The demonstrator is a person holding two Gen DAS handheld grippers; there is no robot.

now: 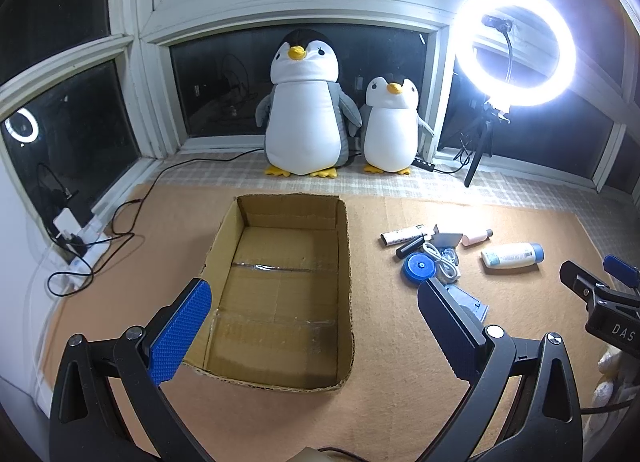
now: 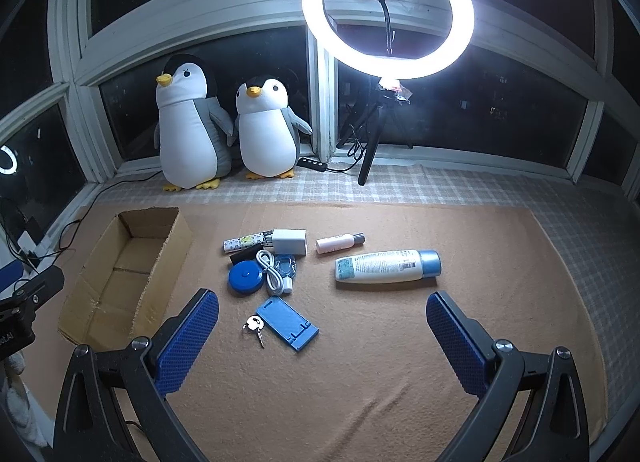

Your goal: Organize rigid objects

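An empty cardboard box [image 1: 280,286] [image 2: 124,278] lies open on the orange mat. To its right is a cluster of small items: a white bottle with a blue cap [image 2: 386,266] [image 1: 512,255], a small pink bottle [image 2: 339,243], a white charger [image 2: 289,241], a patterned tube [image 2: 244,244], a blue round tape measure [image 2: 245,279], a white cable [image 2: 274,274], a blue phone stand [image 2: 287,323] and keys [image 2: 253,326]. My left gripper [image 1: 316,326] hangs open above the box. My right gripper [image 2: 322,336] is open, just short of the phone stand.
Two plush penguins [image 1: 308,110] [image 1: 390,130] stand on the checked cloth by the window. A lit ring light on a tripod [image 2: 386,10] stands at the back right. Cables and a power strip [image 1: 76,242] lie along the left wall.
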